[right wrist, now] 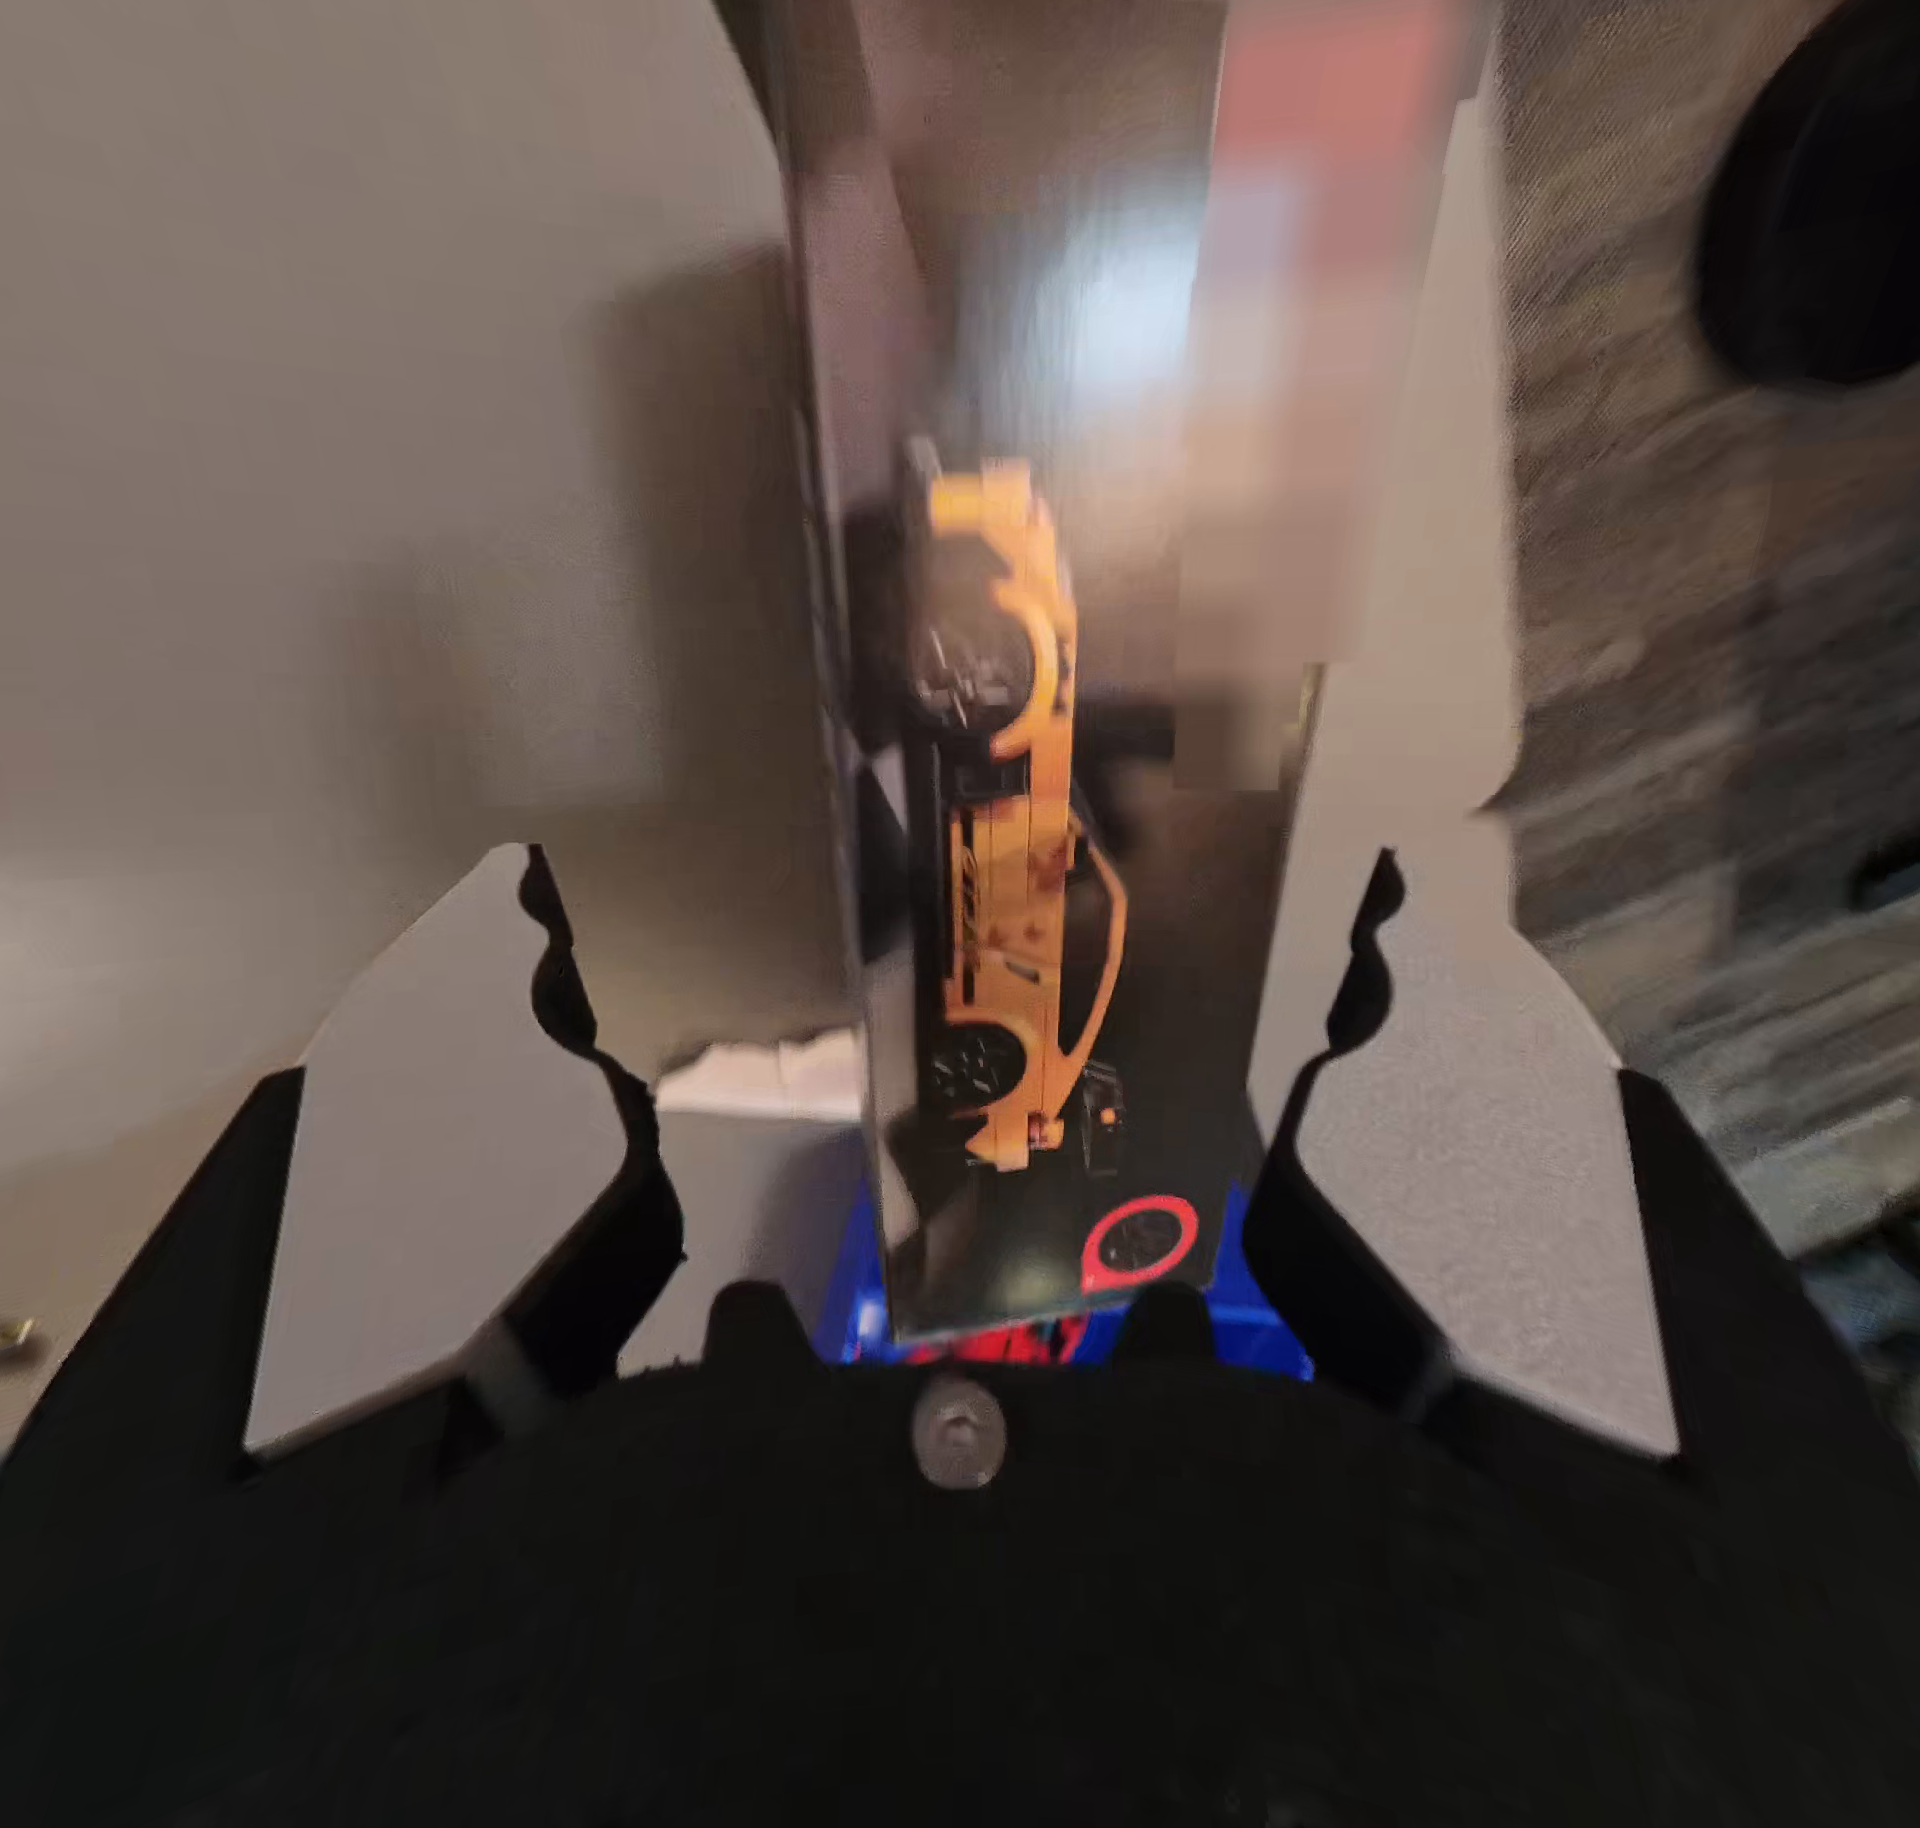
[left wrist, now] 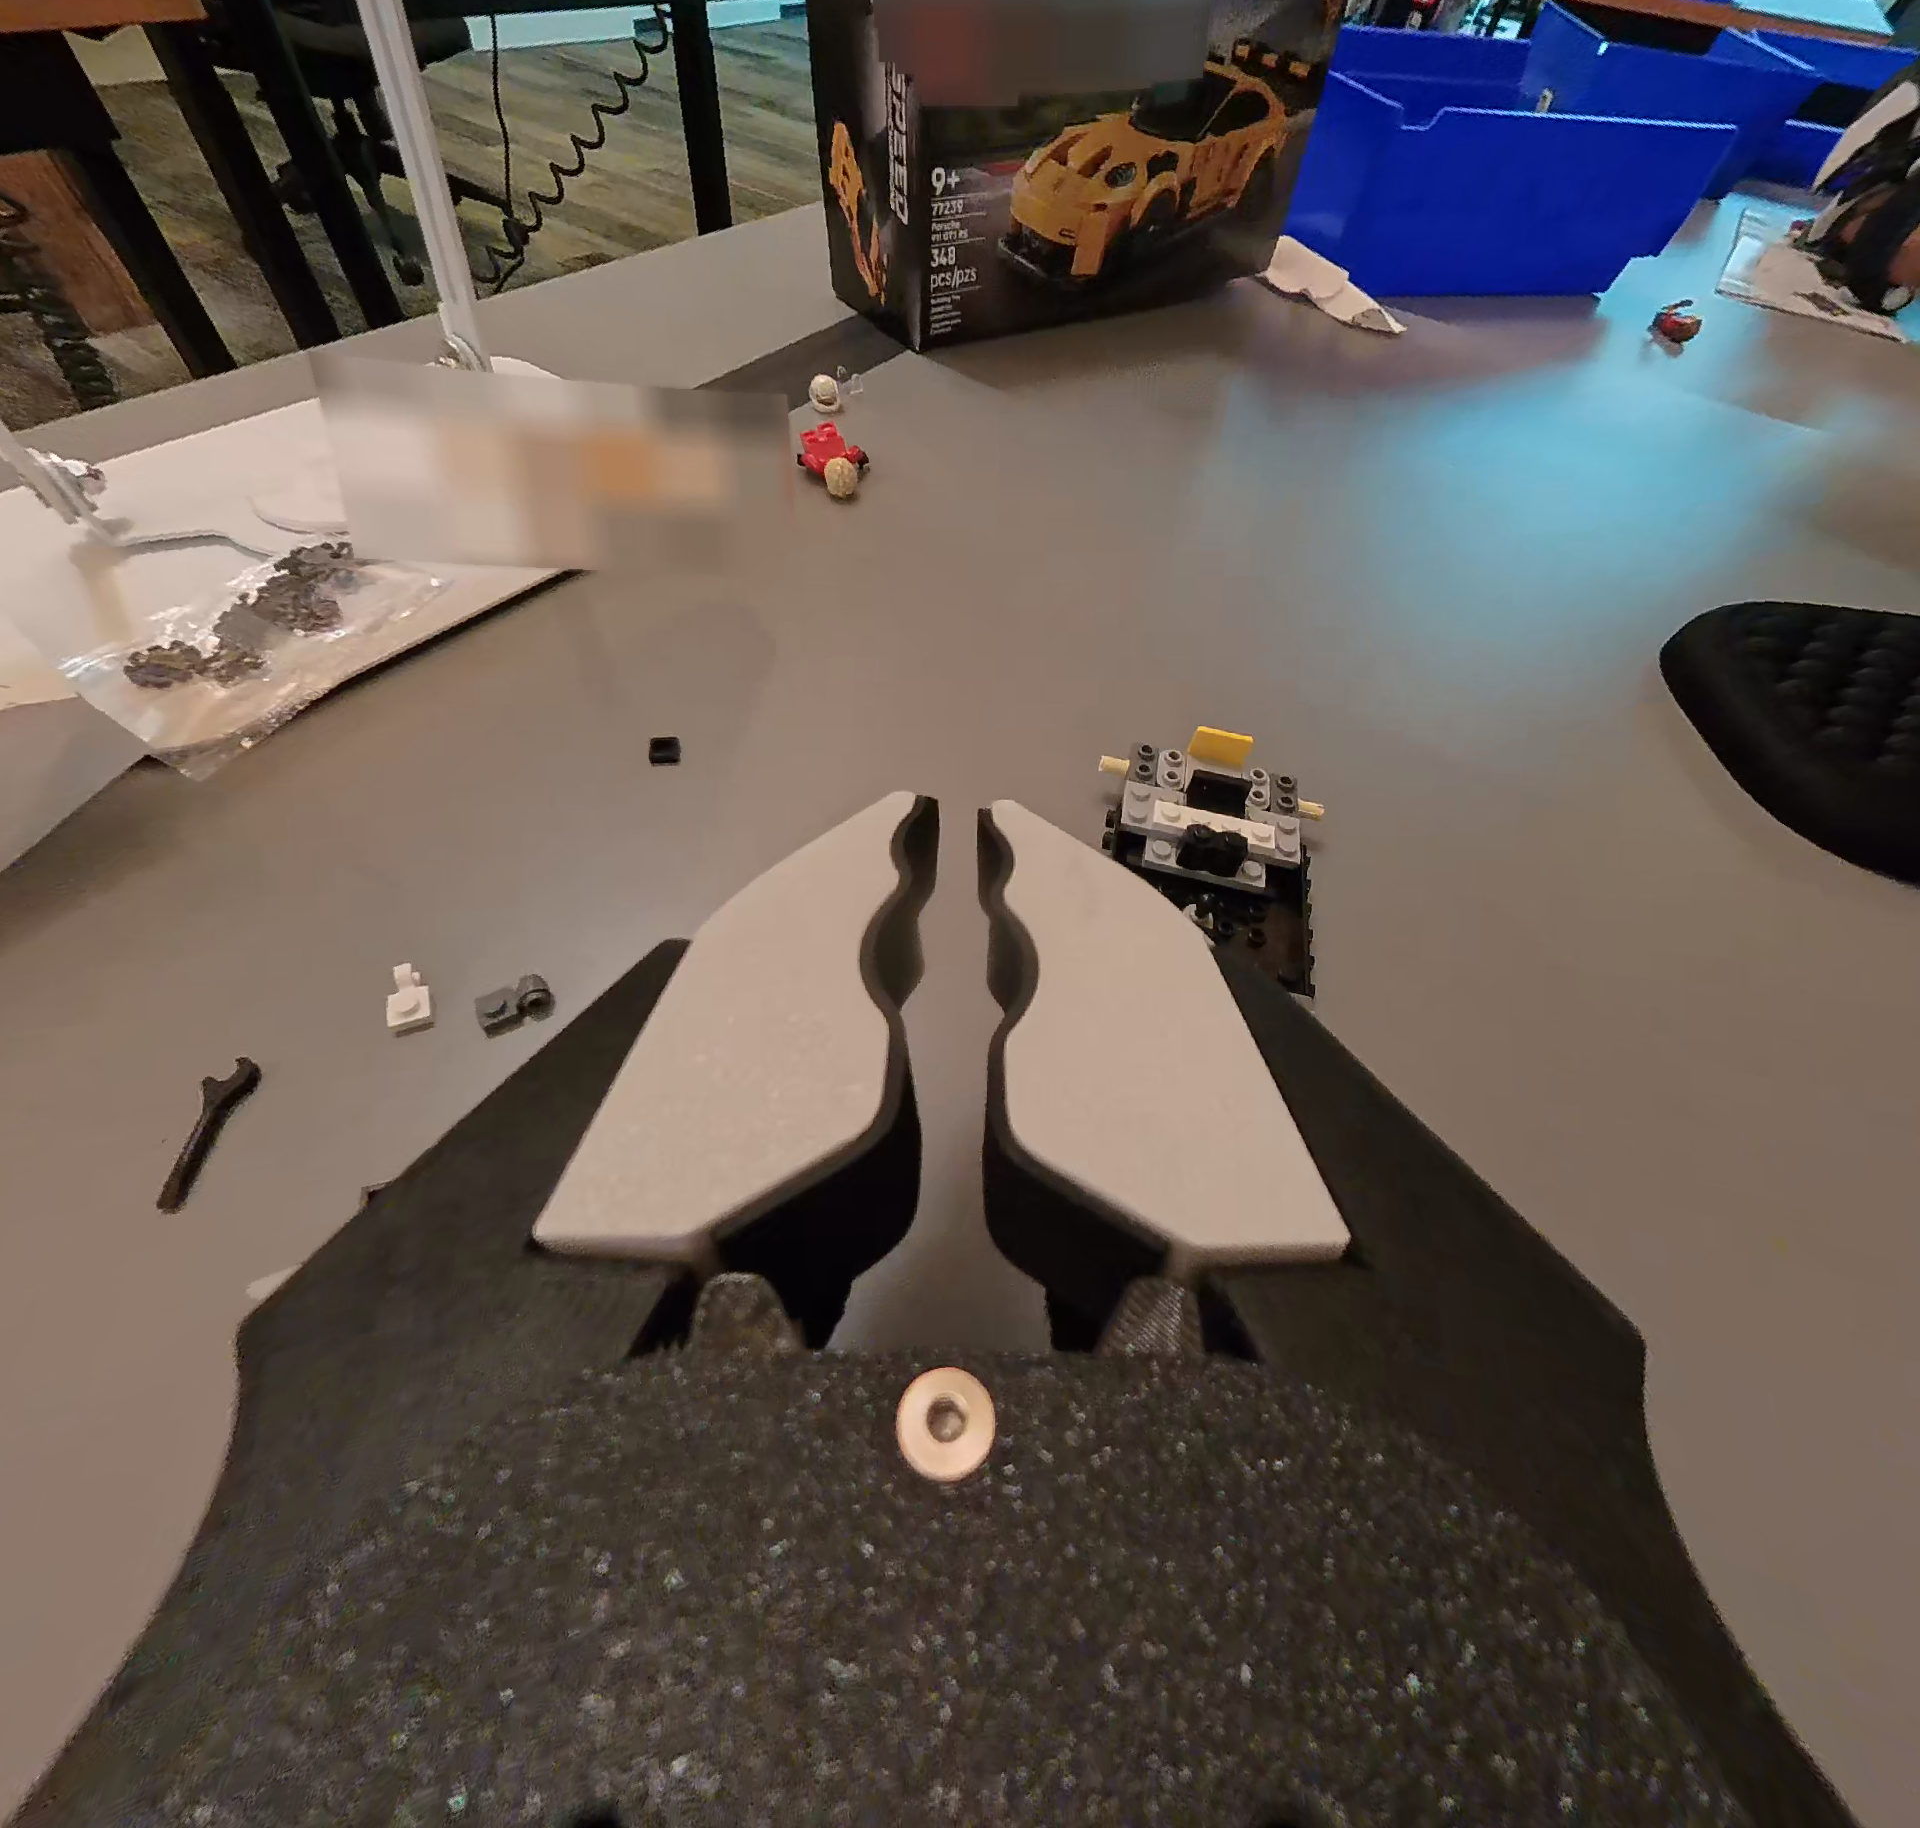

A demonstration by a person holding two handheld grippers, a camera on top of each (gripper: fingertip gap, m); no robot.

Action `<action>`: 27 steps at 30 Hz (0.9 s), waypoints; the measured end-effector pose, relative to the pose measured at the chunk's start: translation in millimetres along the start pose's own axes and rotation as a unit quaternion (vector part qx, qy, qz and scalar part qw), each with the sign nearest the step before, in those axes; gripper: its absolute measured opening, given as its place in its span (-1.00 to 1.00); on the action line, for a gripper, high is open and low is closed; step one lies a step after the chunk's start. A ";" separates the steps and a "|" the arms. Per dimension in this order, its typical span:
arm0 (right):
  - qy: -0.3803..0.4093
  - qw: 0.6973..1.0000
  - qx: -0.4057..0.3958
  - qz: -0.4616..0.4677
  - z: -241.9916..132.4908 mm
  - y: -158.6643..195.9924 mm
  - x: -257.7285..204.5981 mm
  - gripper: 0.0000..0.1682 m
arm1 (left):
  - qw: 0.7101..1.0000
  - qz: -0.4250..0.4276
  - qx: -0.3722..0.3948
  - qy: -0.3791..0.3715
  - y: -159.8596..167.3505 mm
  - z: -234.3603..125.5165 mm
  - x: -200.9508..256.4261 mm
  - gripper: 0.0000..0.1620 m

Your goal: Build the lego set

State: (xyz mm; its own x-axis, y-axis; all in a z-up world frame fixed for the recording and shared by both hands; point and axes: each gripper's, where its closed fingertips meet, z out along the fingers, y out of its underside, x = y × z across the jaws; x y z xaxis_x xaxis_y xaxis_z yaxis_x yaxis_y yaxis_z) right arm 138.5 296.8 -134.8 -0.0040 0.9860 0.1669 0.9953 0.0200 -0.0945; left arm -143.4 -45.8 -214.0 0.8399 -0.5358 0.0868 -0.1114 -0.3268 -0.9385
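Judged from the grey bench (left wrist: pixel 1039 583), the build is at an early stage. At the far left a clear bag of dark parts (left wrist: pixel 249 625) lies unused on white paper. Nearer, a black wrench-shaped piece (left wrist: pixel 208 1129), a small white piece (left wrist: pixel 409 999) and a dark grey clip piece (left wrist: pixel 513 1001) lie loose and apart from one another, with a tiny black piece (left wrist: pixel 664 750) further out. Beyond that, a red minifigure body (left wrist: pixel 831 453) lies on its side, with a white helmet (left wrist: pixel 825 391) just behind it.

The left gripper (left wrist: pixel 958 817) hovers low over the bench with its jaws almost closed, only a thin gap between them, and nothing held. Just to its right sits the partly built car base (left wrist: pixel 1210 833): a black chassis with grey plates, a yellow tile on its far end and pale axle pins at the sides. No wheels or yellow bodywork are fitted, so most of the set remains to be added.

Further back stands the set box (left wrist: pixel 1060 168), with blue bins (left wrist: pixel 1496 178) to its right.

The right gripper (right wrist: pixel 956 874), in a blurred view, has its jaws wide open and empty, pointing along the set box (right wrist: pixel 1039 739), well away from the car base.
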 end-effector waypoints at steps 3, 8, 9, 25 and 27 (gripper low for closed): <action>0.067 0.983 0.173 -0.012 -42.4 -59.7 -17.9 0.47 | 1.000 0.000 0.008 -0.007 -3.5 -2.9 -2.6 -0.91; 0.123 0.909 0.396 0.045 -53.8 -133.0 -77.6 0.06 | 0.999 -0.004 0.024 -0.049 -15.9 -13.0 -16.6 -0.92; 0.117 0.894 0.429 0.062 -46.9 -146.0 -90.7 0.05 | 0.998 -0.003 0.023 -0.064 -18.9 -16.0 -22.2 -0.92; 0.219 0.777 0.528 0.264 56.6 -282.4 -43.0 -0.30 | 0.947 -0.180 0.116 -0.239 -76.2 66.7 -238.1 -0.73; 0.231 0.763 0.529 0.290 58.7 -283.7 -35.0 -0.33 | 0.944 -0.151 0.115 -0.269 -79.0 81.1 -248.8 -0.71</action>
State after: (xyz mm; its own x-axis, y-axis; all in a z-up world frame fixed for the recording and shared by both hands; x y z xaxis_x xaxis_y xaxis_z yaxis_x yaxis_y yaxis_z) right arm -149.4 266.3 -171.4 0.6856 0.7209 0.1008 0.1803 -0.0340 -0.9830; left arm -300.5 176.5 -188.6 0.9699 0.0475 0.2387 0.2434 -0.1915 -0.9508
